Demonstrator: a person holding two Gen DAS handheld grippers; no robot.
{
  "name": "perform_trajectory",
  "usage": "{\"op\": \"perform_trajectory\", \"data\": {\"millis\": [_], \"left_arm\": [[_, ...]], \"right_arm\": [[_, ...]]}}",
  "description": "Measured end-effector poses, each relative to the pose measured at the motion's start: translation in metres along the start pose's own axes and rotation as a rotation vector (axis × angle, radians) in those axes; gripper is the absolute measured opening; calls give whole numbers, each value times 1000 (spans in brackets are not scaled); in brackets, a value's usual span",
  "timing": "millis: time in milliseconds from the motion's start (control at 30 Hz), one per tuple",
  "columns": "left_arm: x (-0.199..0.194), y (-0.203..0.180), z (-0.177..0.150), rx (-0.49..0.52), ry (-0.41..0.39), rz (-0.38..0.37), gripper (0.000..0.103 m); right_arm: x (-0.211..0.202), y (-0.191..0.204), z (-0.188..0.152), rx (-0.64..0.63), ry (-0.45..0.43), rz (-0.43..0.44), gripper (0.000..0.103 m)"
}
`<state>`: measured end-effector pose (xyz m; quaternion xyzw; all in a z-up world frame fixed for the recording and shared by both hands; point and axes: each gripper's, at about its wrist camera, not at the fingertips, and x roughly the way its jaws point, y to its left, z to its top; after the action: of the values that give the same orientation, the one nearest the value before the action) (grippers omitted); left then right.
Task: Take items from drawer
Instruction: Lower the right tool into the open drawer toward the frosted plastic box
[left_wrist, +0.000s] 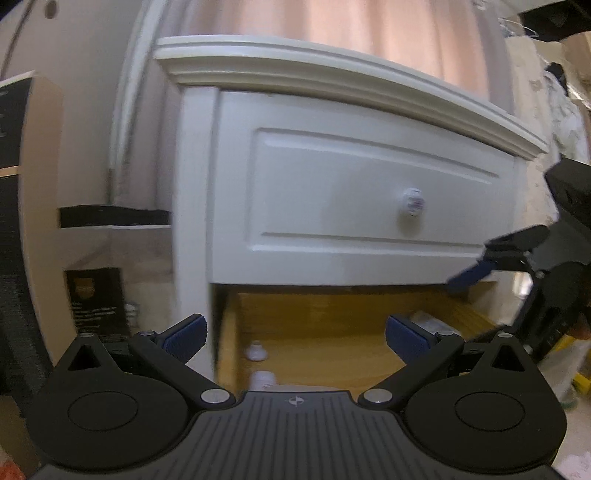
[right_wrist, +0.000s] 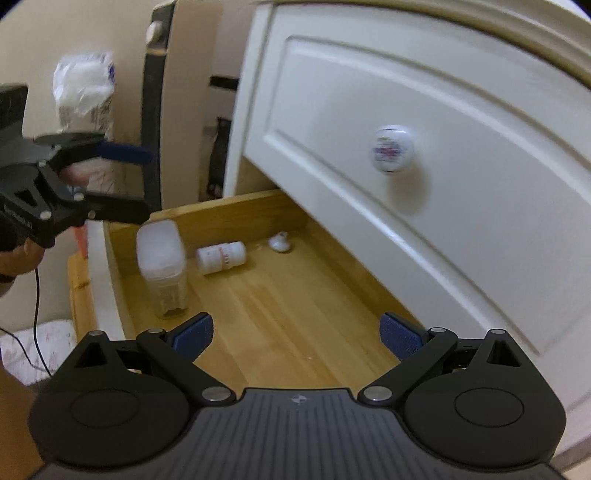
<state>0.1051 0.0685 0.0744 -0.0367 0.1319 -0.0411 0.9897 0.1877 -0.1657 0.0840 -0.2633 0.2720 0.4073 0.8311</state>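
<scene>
Drawer (right_wrist: 280, 295) holds a jar (right_wrist: 162, 266), a bottle (right_wrist: 221, 256) with unreadable label, both grippers (left_wrist: 293, 338) (right_wrist: 295, 336) spread.

In the open drawer (right_wrist: 280, 295), a tub (right_wrist: 162, 266) stands at 9 o'clock. A bottle (right_wrist: 221, 256) lies beside it at 11 o'clock, a small lump (right_wrist: 279, 242) at 12. Above hangs a shut drawer's knob (right_wrist: 392, 148), 2 o'clock.

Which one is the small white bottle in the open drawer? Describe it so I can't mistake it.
Find the white nightstand's open lower drawer with its pale wood floor. The small white bottle lies on its side near the back, between the upright clear container and a small white piece. It alone is a toppled cylinder with faint label print.
</scene>
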Motion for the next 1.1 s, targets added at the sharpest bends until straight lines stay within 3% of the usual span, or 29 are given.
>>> {"op": "perform_trajectory", "data": {"millis": [267, 633, 1100], "left_arm": [[-10, 33, -2, -98, -31, 55, 103], [-18, 42, -11, -104, -36, 95, 103], [-28, 50, -17, -101, -25, 105, 103]], "right_arm": [[18, 10, 15, 4, 5, 80, 103], [63, 24, 66, -49, 114, 283, 102], [96, 52, 96, -153, 235, 373, 100]]}}
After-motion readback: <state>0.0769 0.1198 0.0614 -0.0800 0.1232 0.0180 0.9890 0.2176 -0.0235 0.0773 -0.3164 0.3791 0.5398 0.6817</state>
